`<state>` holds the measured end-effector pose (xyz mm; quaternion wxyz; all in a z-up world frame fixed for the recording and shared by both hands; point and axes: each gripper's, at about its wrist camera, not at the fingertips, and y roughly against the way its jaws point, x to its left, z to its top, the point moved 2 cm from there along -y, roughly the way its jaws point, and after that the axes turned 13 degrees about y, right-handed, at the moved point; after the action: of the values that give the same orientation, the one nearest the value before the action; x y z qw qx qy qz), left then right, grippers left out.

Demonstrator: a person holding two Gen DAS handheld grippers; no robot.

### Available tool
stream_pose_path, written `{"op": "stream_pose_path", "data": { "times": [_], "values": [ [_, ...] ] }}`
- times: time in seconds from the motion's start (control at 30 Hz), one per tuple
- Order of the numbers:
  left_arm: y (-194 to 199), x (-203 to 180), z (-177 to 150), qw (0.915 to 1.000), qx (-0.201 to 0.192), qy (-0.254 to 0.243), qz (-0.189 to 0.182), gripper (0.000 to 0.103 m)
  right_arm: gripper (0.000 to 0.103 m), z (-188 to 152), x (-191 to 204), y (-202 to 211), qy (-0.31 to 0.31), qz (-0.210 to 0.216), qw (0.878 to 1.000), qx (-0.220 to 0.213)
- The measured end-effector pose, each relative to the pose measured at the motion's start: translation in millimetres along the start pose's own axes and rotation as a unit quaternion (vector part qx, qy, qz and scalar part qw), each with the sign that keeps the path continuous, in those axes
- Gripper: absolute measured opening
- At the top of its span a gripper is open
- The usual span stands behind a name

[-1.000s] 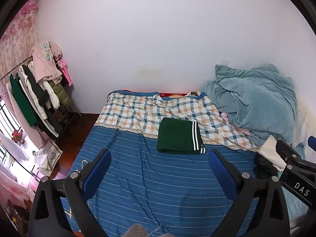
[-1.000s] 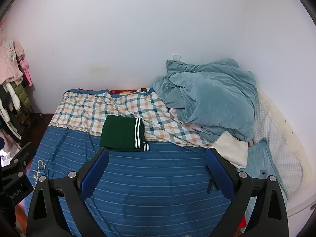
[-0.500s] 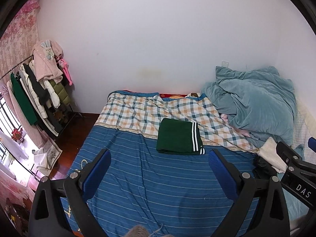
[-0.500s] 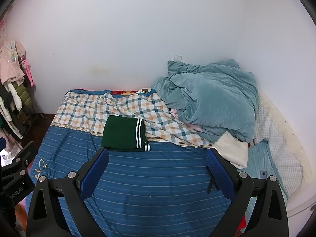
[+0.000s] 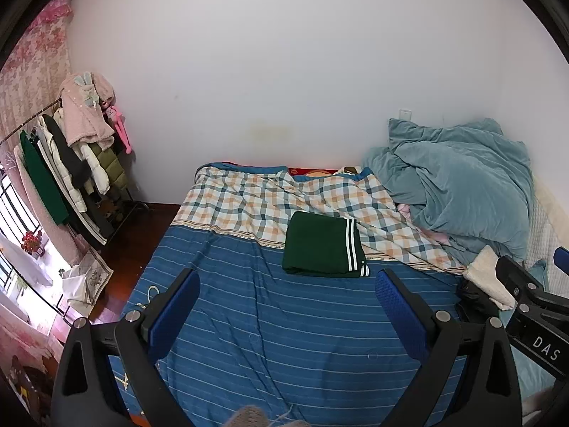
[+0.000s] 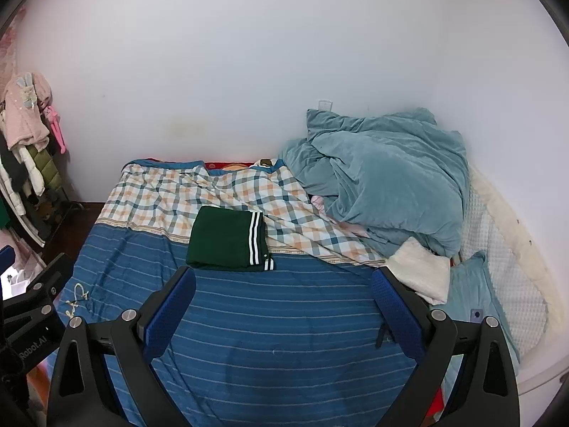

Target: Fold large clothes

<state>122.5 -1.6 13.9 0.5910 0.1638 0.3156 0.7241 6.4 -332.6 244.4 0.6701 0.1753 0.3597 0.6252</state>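
Observation:
A dark green garment with white stripes lies folded in a neat rectangle on the bed, where the blue striped sheet meets the plaid part. It shows in the right wrist view too, as the green garment. My left gripper hovers open above the blue sheet, short of the garment, with nothing between its fingers. My right gripper is open as well, held over the sheet just in front of the garment and to its right. Both stay apart from the cloth.
A rumpled teal duvet is heaped at the bed's right, with a white towel and a teal pillow beside it. A clothes rack full of coats stands on the dark floor at the left. A white wall backs the bed.
Both views have drifted slightly; the folded garment sits a touch lower and nearer in frame. Both grippers remain open and the garment has not moved on the bed.

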Motion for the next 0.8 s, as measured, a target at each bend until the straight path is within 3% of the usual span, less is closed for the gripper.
{"op": "stream_pose_path", "data": {
  "times": [0.8],
  "values": [
    [13,0,-5,1.0,-0.004,-0.004,-0.002,0.101,0.101,-6,-1,2,-0.001,0.008,1.0,-0.003]
  ]
}}
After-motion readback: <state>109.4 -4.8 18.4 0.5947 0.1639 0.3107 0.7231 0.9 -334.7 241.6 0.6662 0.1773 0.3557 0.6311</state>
